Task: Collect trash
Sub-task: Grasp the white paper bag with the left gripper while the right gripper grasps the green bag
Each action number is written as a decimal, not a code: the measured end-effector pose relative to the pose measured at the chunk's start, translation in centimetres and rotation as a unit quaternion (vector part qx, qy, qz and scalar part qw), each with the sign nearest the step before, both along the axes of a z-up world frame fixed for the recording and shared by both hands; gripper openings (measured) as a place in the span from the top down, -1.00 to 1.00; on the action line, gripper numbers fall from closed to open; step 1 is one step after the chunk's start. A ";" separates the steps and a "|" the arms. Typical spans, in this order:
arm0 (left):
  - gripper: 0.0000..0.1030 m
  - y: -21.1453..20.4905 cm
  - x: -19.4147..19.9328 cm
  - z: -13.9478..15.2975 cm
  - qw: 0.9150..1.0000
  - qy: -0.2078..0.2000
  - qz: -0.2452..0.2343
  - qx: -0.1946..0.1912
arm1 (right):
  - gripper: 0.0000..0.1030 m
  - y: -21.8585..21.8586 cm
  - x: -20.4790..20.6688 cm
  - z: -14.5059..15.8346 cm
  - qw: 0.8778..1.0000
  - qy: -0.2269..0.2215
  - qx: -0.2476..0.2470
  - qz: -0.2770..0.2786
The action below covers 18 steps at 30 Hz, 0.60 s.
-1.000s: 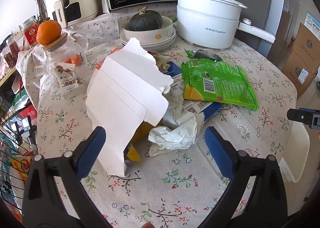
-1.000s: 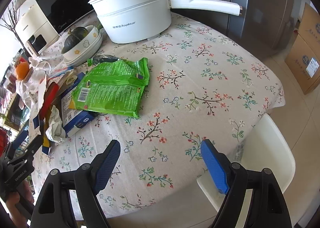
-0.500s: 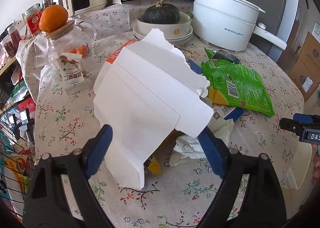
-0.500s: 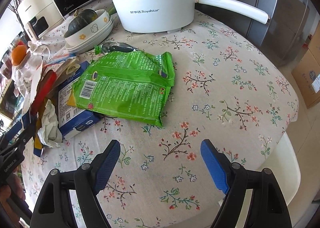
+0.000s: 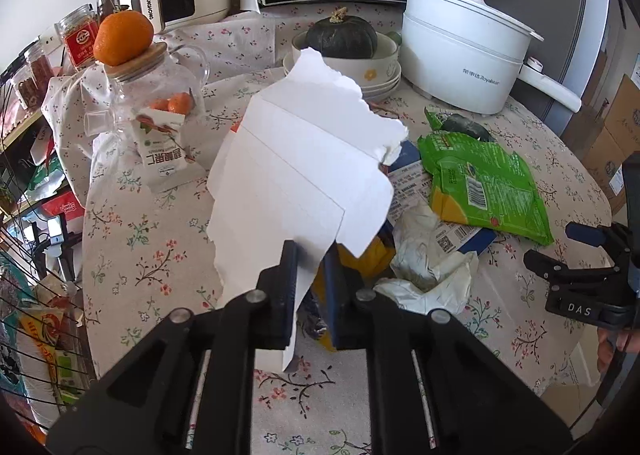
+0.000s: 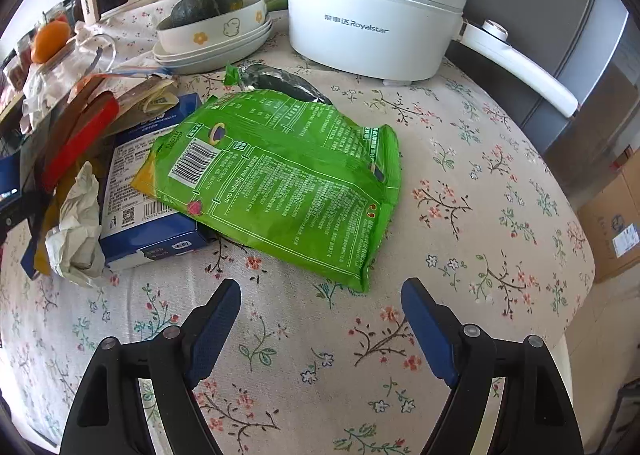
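Left gripper (image 5: 310,255) pinches torn, creased white cardboard (image 5: 304,171).

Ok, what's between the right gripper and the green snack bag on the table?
Nothing: in the right wrist view, only bare floral tablecloth separates the open right gripper from the green snack bag.

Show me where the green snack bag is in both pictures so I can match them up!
Left wrist view: the green snack bag lies right of centre on the table, beyond the white torn carton that the left gripper pinches.
Right wrist view: the bag fills the centre, just ahead of the open right gripper.
Shared landmark: the white Royalstar pot, behind the bag in both.
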<state>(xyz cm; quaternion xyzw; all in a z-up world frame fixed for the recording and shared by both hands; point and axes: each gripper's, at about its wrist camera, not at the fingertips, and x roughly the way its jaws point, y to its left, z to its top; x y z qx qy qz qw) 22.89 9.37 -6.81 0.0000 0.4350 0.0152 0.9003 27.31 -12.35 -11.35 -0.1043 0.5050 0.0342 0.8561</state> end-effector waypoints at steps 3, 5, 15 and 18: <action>0.78 1.1 -0.2 0.6 1.000 -0.009 0.013 -0.017 | -0.63 1.4 0.3 -0.5 0.999 -0.015 -0.035 0.020; 0.82 1.7 -0.3 0.9 0.999 -0.013 0.021 -0.024 | -0.61 2.2 0.6 -0.9 0.997 -0.025 -0.060 0.030; 0.88 3.6 -0.8 2.0 0.997 -0.029 0.049 -0.043 | 0.01 4.4 2.4 -2.0 0.995 -0.051 -0.072 0.054; 0.89 4.2 -1.1 2.1 0.997 -0.032 0.056 -0.048 | 0.33 4.2 2.6 -2.0 0.995 -0.053 -0.072 0.051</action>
